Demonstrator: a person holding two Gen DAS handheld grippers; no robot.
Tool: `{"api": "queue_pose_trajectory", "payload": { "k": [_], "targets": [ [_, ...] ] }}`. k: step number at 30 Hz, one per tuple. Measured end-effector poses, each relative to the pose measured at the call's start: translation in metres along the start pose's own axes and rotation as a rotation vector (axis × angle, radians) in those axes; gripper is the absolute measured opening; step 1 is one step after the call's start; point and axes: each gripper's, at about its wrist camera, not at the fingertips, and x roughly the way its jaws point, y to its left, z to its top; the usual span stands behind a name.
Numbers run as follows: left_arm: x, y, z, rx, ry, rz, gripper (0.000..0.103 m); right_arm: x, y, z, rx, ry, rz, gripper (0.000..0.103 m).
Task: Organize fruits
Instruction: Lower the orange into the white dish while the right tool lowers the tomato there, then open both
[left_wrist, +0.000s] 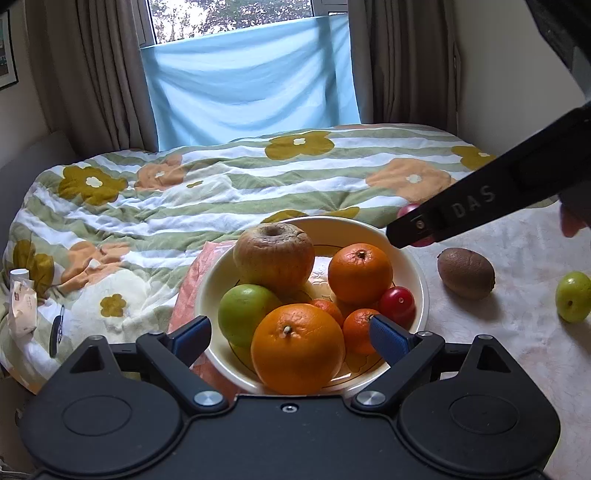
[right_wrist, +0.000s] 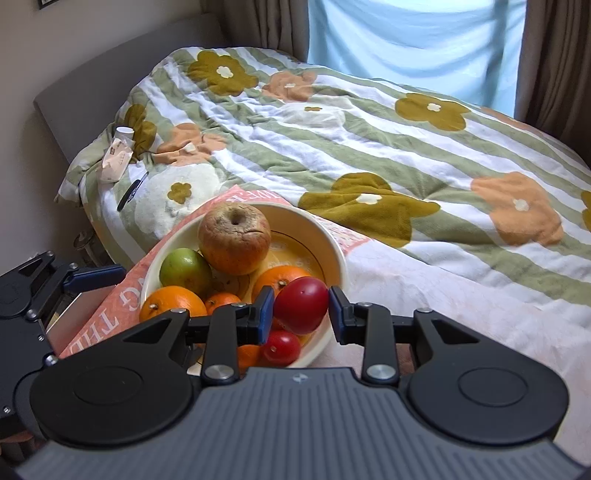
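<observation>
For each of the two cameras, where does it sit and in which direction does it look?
Left wrist view: sits on the left gripper, looks down over the bowl toward the bed and window; its open fingers stand either side of the big orange, and the right gripper reaches in from the right, beyond a kiwi.
Right wrist view: sits on the right gripper, looks across the bowl toward the bed; its fingers hold a red fruit; the left gripper shows at left.
Shared: bowl, wrinkled apple, bed cover.

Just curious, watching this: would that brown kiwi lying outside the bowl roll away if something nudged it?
Probably only a wobble: the kiwi is egg-shaped and lies on its side on a soft cloth. Its fuzzy-looking skin should grip well. It looks slightly wrinkled, so possibly soft.
</observation>
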Motion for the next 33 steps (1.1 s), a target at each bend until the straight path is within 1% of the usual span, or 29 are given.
{"api": "queue_pose_trajectory", "payload": {
  "k": [16,24,25,26,27,28,30,33],
  "targets": [
    [-0.009,0.028,-0.012,-0.07,0.021,0.04,0.095,0.044,0.042,0.016,-0.08,0.04,0.076,0.046],
    [-0.012,0.035,-0.018,-0.078,0.024,0.05,0.095,0.057,0.05,0.014,-0.091,0.054,0.097,0.048],
    [-0.012,0.035,-0.018,-0.078,0.025,0.05,0.095,0.057,0.051,0.014,-0.094,0.052,0.095,0.054],
    [-0.013,0.035,-0.019,-0.077,0.026,0.05,0.095,0.056,0.051,0.014,-0.095,0.048,0.094,0.066],
    [-0.014,0.035,-0.019,-0.077,0.027,0.049,0.095,0.054,0.052,0.014,-0.095,0.045,0.09,0.083],
    [-0.014,0.035,-0.019,-0.077,0.028,0.049,0.095,0.052,0.052,0.013,-0.093,0.031,0.084,0.093],
    [-0.017,0.035,-0.018,-0.074,0.027,0.052,0.095,0.044,0.052,0.011,-0.093,0.01,0.091,0.097],
    [-0.023,0.033,-0.018,-0.075,0.022,0.052,0.095,0.036,0.052,0.008,-0.091,0.01,0.086,0.097]
  ]
}}
